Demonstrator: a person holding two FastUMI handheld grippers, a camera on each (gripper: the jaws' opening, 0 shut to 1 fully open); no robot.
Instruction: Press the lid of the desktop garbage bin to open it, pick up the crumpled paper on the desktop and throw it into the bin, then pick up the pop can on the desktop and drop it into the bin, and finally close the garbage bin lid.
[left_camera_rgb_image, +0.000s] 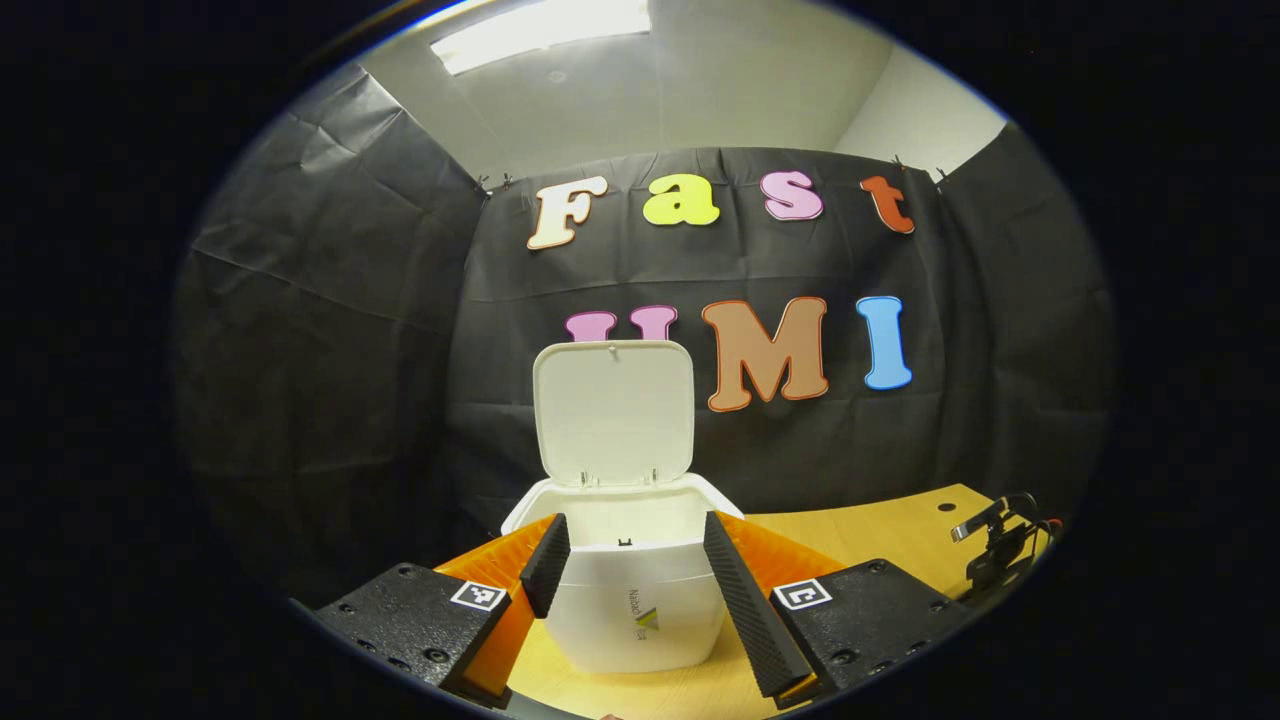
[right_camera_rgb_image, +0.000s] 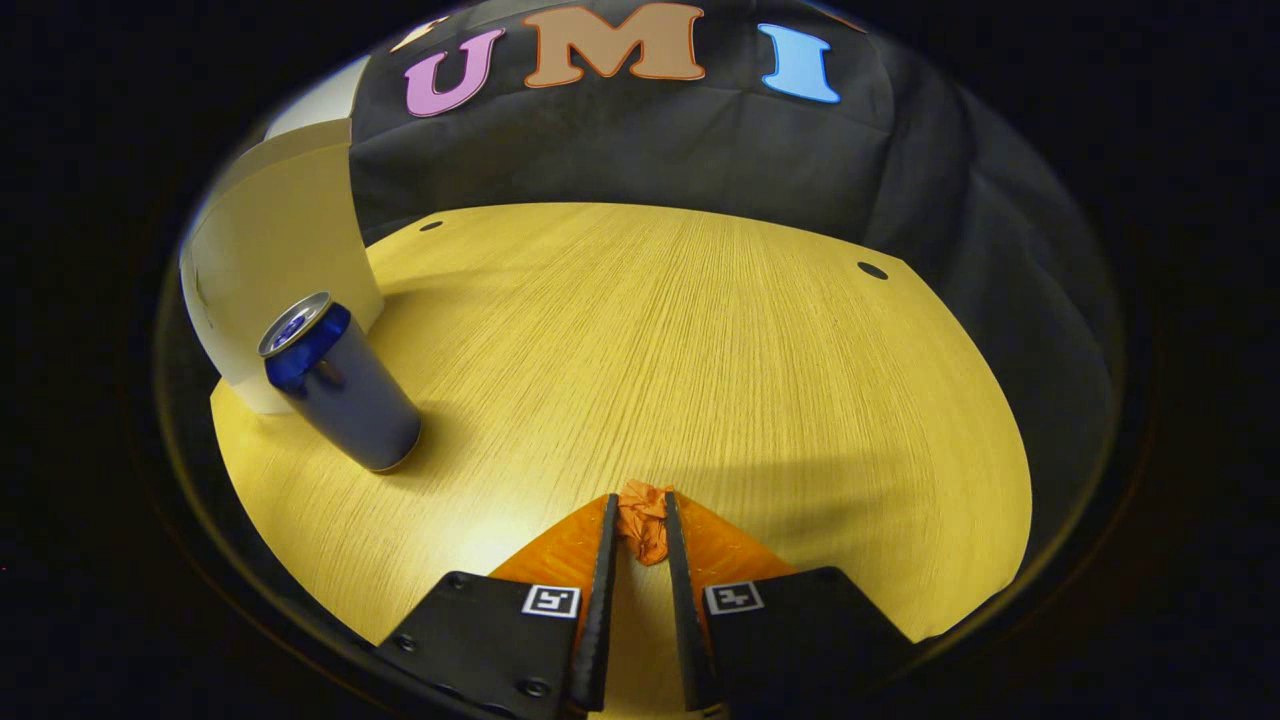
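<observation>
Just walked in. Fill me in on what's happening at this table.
A person is clearing a wooden table with two handheld grippers. The white bin stands with its lid already up, and the left gripper is open in front of it. The right gripper is shut on the crumpled paper, low over the table. The pop can stands upright beside the bin, not yet handled.

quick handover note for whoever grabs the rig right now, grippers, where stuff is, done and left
Left gripper: open, facing the bin, holding nothing.
Right gripper: shut on the crumpled paper, low over the table.
Lid: up, bin open.
Pop can: upright on the table beside the bin, untouched.
Done: lid opened, paper gripped.
Left: drop paper in, then the can, close lid.
</observation>
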